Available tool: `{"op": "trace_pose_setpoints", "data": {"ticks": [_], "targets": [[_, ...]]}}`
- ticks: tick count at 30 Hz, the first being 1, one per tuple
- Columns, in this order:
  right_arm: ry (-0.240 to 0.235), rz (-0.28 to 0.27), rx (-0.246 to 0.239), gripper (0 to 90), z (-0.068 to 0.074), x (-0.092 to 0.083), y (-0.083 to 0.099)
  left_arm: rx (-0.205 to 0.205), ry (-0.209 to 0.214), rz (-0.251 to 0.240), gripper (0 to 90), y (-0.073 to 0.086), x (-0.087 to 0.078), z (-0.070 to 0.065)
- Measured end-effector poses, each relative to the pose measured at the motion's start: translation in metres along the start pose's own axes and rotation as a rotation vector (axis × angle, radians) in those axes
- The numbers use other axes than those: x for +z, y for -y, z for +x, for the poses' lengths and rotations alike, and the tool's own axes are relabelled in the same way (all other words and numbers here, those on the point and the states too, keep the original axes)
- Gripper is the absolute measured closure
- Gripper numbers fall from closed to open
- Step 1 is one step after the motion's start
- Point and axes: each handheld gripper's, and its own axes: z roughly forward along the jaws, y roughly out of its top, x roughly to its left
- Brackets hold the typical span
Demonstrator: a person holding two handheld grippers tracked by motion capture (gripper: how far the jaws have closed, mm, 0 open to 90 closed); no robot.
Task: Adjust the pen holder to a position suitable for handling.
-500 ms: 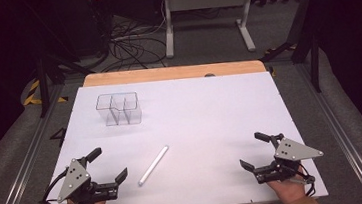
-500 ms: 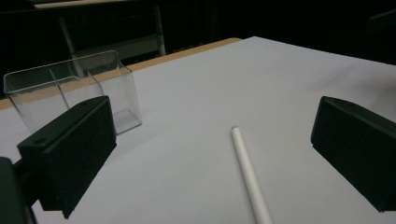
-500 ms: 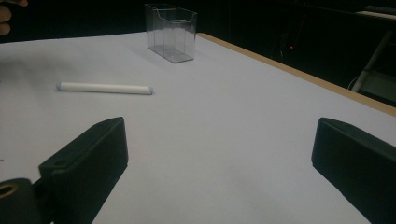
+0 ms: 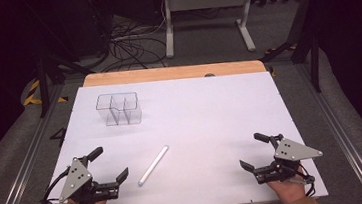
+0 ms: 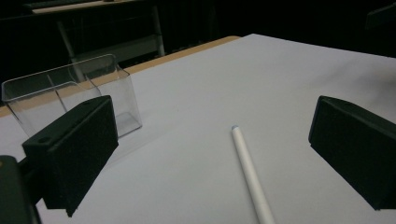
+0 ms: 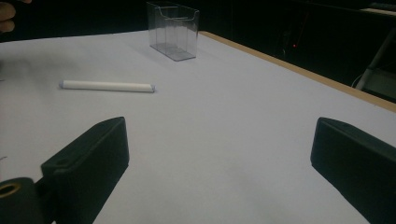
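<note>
A white pen (image 4: 153,165) lies flat on the white tabletop, slanted, near the front middle. A clear plastic organizer box (image 4: 119,108) with compartments stands at the back left. My left gripper (image 4: 108,163) rests at the front left corner with its jaws wide apart and nothing between them. In the left gripper view the pen (image 5: 252,176) lies just ahead between the jaws and the box (image 5: 70,98) stands to the left. My right gripper (image 4: 254,150) sits at the front right, open and empty. The right gripper view has the pen (image 6: 107,86) and the box (image 6: 173,30) far off.
The white sheet (image 4: 211,119) covers a wooden table (image 4: 171,73) whose bare strip shows at the back. Beyond the table stand a grey desk frame (image 4: 205,14) and loose cables (image 4: 128,44) on the floor. Metal rails (image 4: 19,168) run along both sides.
</note>
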Motion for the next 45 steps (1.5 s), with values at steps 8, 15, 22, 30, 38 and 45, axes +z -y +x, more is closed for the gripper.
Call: {"op": "trace_pose_setpoints", "data": {"ticks": [8,15,22,30,38,45], "targets": [[-0.005,-0.001,0.004,4.9,0.000,-0.001,0.001,0.000,0.004,0.002,2.8,-0.002,0.001,0.000],[-0.017,0.006,0.017,5.4,0.000,0.000,0.002,-0.008,0.032,0.009,3.5,-0.009,0.001,0.004],[-0.030,0.004,0.030,5.4,-0.001,0.003,0.004,-0.006,0.060,0.020,5.6,-0.021,0.003,0.011],[-0.040,0.019,0.030,5.4,-0.001,0.006,0.007,0.002,0.086,0.047,5.6,-0.035,0.011,0.024],[-0.038,0.018,0.051,5.4,-0.001,0.003,0.009,0.005,0.098,0.062,5.7,-0.043,0.019,0.034],[-0.038,0.017,0.064,5.4,-0.001,-0.001,0.011,0.003,0.105,0.067,5.8,-0.049,0.028,0.041]]}}
